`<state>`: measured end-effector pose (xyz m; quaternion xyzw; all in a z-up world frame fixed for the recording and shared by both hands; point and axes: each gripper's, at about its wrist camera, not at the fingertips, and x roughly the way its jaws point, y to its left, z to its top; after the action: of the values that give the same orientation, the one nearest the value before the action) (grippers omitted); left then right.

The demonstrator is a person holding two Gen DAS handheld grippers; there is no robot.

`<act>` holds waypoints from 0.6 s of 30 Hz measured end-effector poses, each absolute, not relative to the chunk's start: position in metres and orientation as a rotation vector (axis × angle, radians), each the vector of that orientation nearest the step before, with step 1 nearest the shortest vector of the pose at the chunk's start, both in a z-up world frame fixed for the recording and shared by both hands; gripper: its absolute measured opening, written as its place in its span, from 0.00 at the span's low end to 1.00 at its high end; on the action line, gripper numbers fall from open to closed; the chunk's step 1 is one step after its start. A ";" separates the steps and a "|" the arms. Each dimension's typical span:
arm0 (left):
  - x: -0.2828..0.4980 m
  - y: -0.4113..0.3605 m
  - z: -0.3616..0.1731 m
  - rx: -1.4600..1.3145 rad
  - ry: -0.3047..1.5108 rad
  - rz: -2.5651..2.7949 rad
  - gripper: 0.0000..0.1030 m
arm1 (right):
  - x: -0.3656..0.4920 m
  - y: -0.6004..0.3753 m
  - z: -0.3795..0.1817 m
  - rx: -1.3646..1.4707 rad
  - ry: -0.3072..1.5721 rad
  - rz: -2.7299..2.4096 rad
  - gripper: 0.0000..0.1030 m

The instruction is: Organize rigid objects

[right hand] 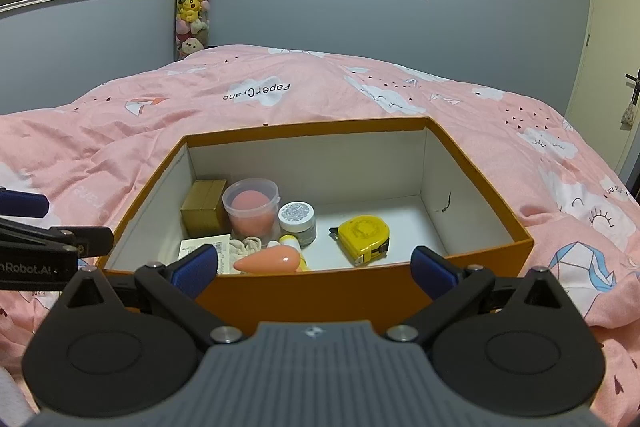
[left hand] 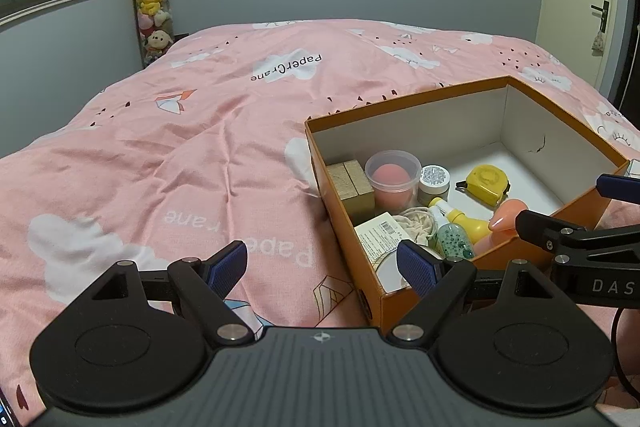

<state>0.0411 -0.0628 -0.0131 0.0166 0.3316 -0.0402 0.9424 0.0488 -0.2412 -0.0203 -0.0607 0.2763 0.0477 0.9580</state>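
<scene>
Pink bed (left hand: 180, 147) w/ orange box (right hand: 360, 291) sitting directly on duvet.

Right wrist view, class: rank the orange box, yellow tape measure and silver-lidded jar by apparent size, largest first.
1. orange box
2. yellow tape measure
3. silver-lidded jar, which sits slightly farther back, though clearly smaller.

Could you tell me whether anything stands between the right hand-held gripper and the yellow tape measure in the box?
Yes, the near wall of the orange box stands between the open right hand-held gripper and the yellow tape measure. The box has no lid, so above the wall nothing visible blocks the way down to it.
</scene>
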 end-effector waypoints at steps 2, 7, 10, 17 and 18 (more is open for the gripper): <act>0.041 -0.063 -0.013 0.035 0.676 -0.081 0.96 | 0.049 -0.241 -0.020 -0.124 0.561 0.097 0.98; 0.041 -0.062 -0.013 0.034 0.675 -0.080 0.96 | 0.049 -0.241 -0.020 -0.125 0.560 0.096 0.98; 0.040 -0.061 -0.013 0.031 0.673 -0.075 0.96 | 0.049 -0.241 -0.020 -0.127 0.560 0.095 0.98; 0.040 -0.061 -0.013 0.031 0.674 -0.076 0.96 | 0.049 -0.241 -0.020 -0.127 0.560 0.097 0.98; 0.040 -0.061 -0.013 0.031 0.673 -0.076 0.96 | 0.049 -0.242 -0.020 -0.127 0.560 0.097 0.98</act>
<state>0.0402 -0.0614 -0.0131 0.0154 0.3303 -0.0371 0.9430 0.0494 -0.2415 -0.0205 -0.0626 0.2762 0.0479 0.9579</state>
